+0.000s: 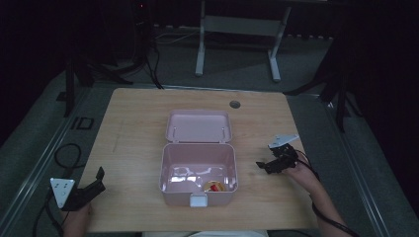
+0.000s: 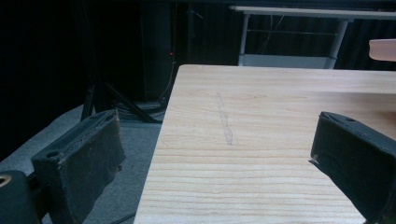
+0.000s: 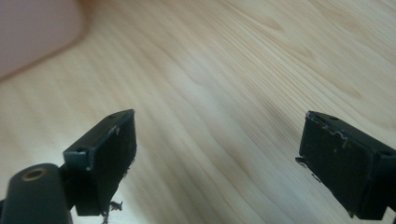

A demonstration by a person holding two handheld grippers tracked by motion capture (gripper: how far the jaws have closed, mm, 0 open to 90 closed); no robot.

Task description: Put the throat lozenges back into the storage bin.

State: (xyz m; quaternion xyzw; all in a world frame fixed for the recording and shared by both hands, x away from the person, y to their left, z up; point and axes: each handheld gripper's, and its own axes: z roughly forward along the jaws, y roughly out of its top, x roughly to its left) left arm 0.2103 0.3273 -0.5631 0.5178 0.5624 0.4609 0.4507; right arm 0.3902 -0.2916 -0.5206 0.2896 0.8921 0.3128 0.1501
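pink box (image 1: 198, 167) seen lid-open mid-desk, between both grippers, touched by neither | left gripper (image 1: 97, 181) fingers spread, empty | right gripper (image 1: 264, 165) fingers spread, empty | wooden desk (image 1: 138, 123), dark room

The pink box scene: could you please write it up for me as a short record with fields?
surface: wooden table
box: pink box, mid-table, upright
lid: open lid, hinged back on the far side
latch: pale latch on the near wall
contents: small red and yellow item in the near right corner; too small to identify
left gripper: left gripper, open, at the near left table edge
right gripper: right gripper, open, right of the box, apart from it
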